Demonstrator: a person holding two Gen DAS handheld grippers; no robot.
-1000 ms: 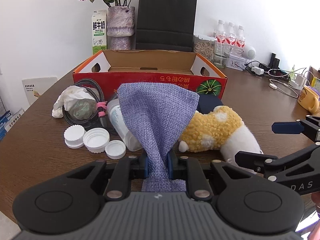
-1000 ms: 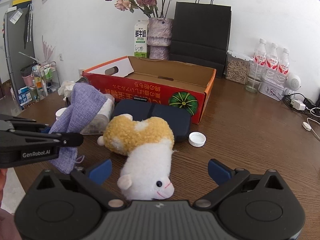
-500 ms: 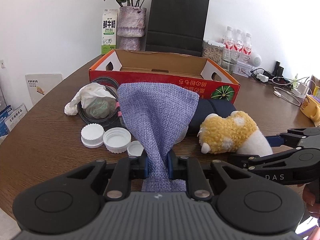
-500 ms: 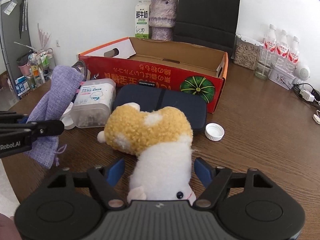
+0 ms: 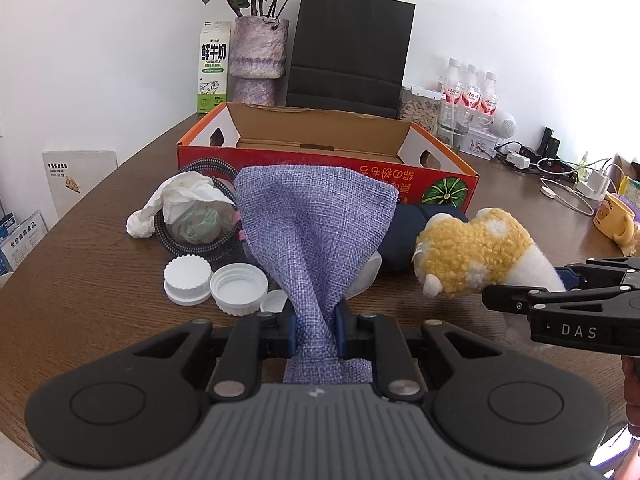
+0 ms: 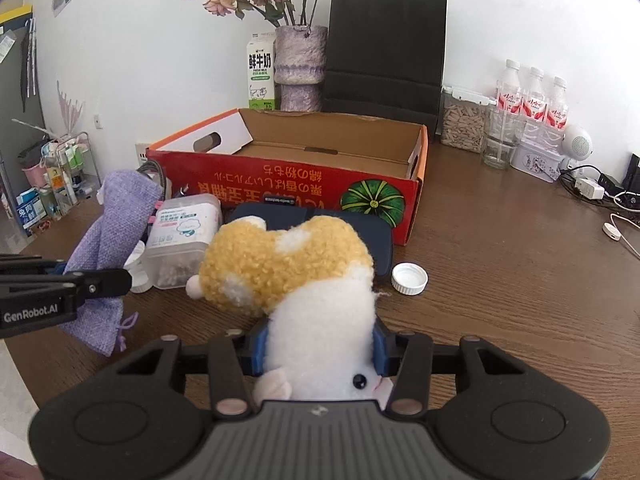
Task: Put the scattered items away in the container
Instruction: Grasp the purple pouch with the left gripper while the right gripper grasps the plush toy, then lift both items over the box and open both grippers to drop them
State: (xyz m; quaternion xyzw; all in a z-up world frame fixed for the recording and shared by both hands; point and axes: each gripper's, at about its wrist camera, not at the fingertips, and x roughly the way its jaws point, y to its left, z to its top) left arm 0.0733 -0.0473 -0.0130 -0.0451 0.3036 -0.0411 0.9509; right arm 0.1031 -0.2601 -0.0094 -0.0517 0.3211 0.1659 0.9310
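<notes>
Plush white fur of the toy hamster [image 6: 320,320] is clamped by the just-closing right fingers [image 6: 318,350], the lilac pouch [image 5: 316,240] by the left fingers [image 5: 314,326], with the cardboard box [image 6: 304,188] straight ahead on the desk [image 6: 500,288].

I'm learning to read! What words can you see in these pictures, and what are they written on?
"鲜牛奶" and "FRESH MILK": milk carton.
"DAS": right gripper, on its arm.
"GenRobot.AI": left gripper, on its arm.
Upside-down yellow characters, partly "の": red box.
White tub, bottle labels, leaning card: print too small to read.
</notes>
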